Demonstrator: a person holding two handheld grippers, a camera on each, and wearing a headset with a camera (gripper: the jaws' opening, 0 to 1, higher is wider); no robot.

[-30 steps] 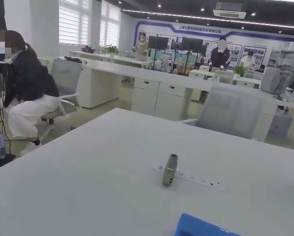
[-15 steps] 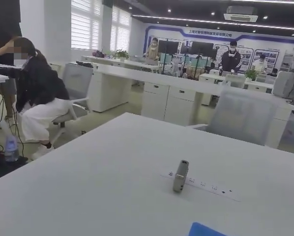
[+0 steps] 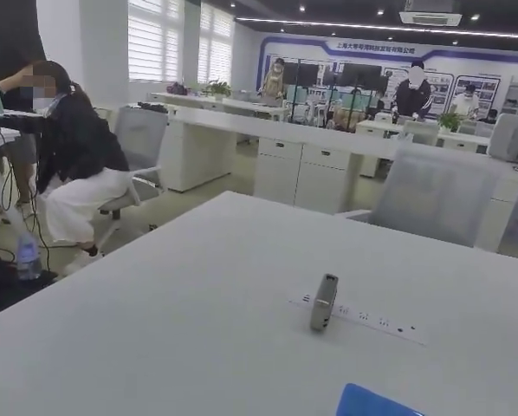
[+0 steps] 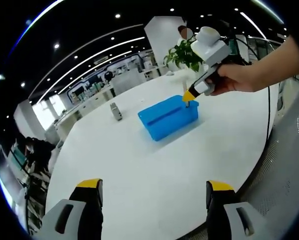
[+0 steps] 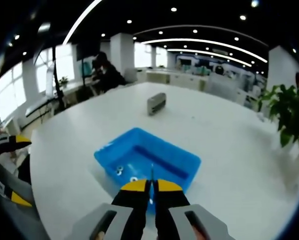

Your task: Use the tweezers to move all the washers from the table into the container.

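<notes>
Right hand-held gripper (image 5: pixel 150 186): jaws pinched almost together on the tweezers (image 5: pixel 152 172), a thin shaft rising from between the yellow tips. The tweezers' point sits over the near part of the container (image 5: pixel 164 157), a blue open tray. Two washers (image 5: pixel 119 170) lie on the tray floor near its near-left corner, close together; whether the tweezers' tip carries one cannot be told.

Left hand-held gripper (image 4: pixel 154 185): jaws spread wide, nothing between them, held above bare counter (image 4: pixel 139 165) and well apart from the container (image 4: pixel 162 122). In this view the right hand-held gripper (image 4: pixel 189 95) shows in a hand (image 4: pixel 234 80), tip down at the tray's far-right end.

Beyond the tray, a small grey block (image 5: pixel 156 103) stands upright on the counter. In the head view the block (image 3: pixel 323 302) stands on a white power strip (image 3: pixel 363 316), and one blue corner of the container (image 3: pixel 372 403) shows at the bottom edge.

A plant (image 5: pixel 289 115) stands at the counter's right. A grey chair (image 3: pixel 432 195) stands at the far edge; a person (image 3: pixel 68 156) sits at another desk to the left.
</notes>
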